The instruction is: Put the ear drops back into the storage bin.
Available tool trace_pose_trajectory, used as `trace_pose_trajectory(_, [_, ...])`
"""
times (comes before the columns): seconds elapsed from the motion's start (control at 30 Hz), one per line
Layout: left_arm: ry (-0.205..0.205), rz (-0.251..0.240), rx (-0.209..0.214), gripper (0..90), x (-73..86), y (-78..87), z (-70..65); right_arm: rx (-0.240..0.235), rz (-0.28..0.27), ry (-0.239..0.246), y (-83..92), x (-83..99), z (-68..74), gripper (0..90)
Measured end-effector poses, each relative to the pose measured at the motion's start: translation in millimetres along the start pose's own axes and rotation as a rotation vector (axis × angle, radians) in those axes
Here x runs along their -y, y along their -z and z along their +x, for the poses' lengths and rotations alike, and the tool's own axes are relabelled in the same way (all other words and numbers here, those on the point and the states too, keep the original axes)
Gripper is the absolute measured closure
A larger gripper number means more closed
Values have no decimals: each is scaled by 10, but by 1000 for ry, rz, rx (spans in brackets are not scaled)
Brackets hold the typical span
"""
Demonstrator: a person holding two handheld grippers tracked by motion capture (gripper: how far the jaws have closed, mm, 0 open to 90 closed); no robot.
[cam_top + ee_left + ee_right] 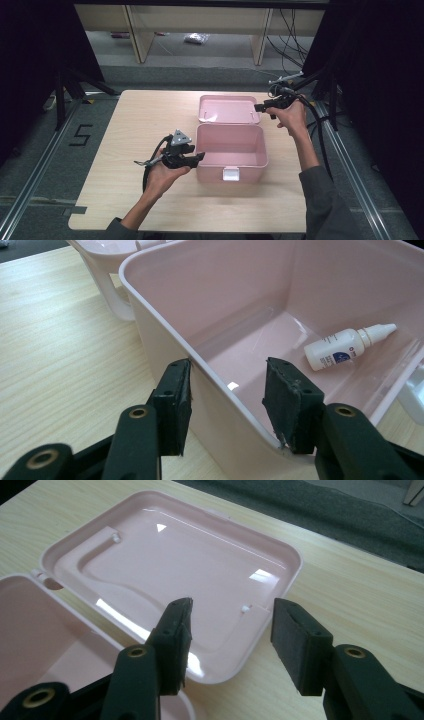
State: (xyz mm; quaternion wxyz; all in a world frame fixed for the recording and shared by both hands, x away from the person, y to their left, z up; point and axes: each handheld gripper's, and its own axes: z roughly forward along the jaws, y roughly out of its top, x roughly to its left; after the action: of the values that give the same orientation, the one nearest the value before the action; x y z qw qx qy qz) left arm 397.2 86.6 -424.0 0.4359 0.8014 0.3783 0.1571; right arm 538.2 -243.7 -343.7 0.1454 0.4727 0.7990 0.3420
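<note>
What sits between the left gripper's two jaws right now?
The side wall of the pink box: left gripper straddles it, one jaw outside, one inside, seen in the left gripper view.

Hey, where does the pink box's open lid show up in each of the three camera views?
High view: the lid lies flat at centre, behind the pink box.
Left gripper view: a bit of the lid at top left, past the box wall.
Right gripper view: the lid spreads across the upper middle, above the jaws.
Shared landmark: the box's rim where it meets the lid.
</note>
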Motion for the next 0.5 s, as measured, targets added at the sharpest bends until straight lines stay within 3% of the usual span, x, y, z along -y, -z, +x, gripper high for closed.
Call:
trace_pose_trajectory(0.07, [-1, 5, 1, 534, -1, 4, 1, 5, 4, -17, -27, -12, -8, 531])
trace_pose_trajectory(0.1, [0, 5, 2, 534, -1, 4, 1, 11, -6, 4, -45, -17, -39, 533])
trace_pose_trajectory(0.17, [4, -1, -1, 535, 2, 1, -3, 6, -15, -36, -99, -10, -65, 542])
trace_pose_trajectory(0.23, [2, 1, -1, 536, 3, 5, -4, 11, 1, -24, -128, -3, -130, 548])
trace_pose_trajectory(0.27, [1, -1, 0, 536, 6, 6, -4, 4, 4, -65, -154, 8, -125, 552])
trace_pose_trajectory(0.47, [9, -3, 8, 536, 6, 4, -1, 23, -1, -56, -268, 13, -219, 554])
trace_pose_trajectory(0.5, [11, -1, 9, 536, 6, 6, -1, 16, 7, -85, -279, 6, -205, 554])
